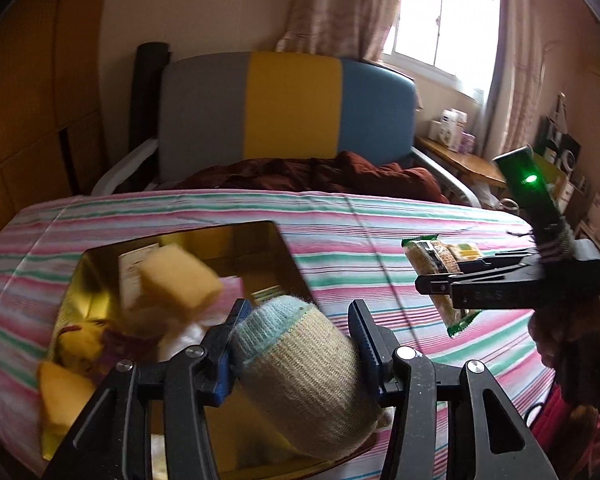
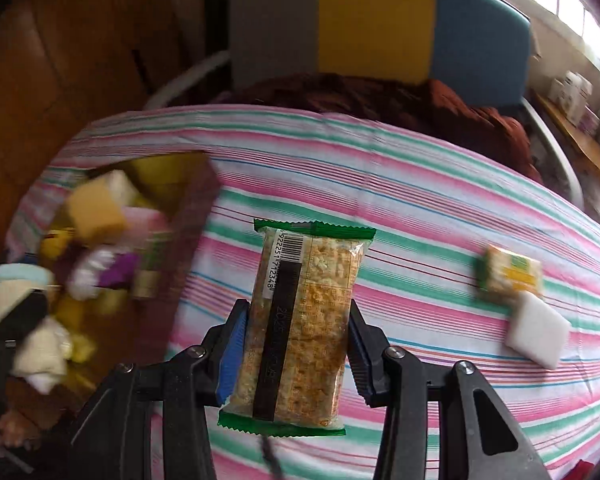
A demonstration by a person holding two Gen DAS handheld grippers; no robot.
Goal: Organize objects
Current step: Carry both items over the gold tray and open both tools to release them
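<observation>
Snack bar [image 2: 296,328], clear wrapper w/ green ends, was held upright in the right claw [image 2: 296,344], jaws closed onto its two long sides, above the striped sheet [image 2: 440,208] near the middle of the bed. In the left wrist view the same bar [image 1: 440,272] showed off to the right, well apart from the tin.

Left claw [image 1: 296,344] sat over the gold tin [image 1: 100,264], which lay toward the left edge of the bed. A rolled sock [image 1: 304,376], cream w/ pale blue toe, lay btwn its jaws. Left pad touched the sock; right pad looked slightly off it. Couldn't tell if the grip was firm or letting go.

Tin already crowded: yellow sponge block [image 1: 180,284], a card, soft bits; much blurred.

Still out on the sheet toward the right edge: a small green-yellow packet [image 2: 510,276] and a white block [image 2: 538,332], touching each other.

Risks, as judged:
- Sock may roll off the heap and out over the tin's near rim, since contents sit high.
- Bar gripped low on a slick wrapper; could slip or pivot if swung fast toward the tin.
- Both claws heading for the same tin could clash over it.
- Squeezing harder would likely crush the bar.
</observation>
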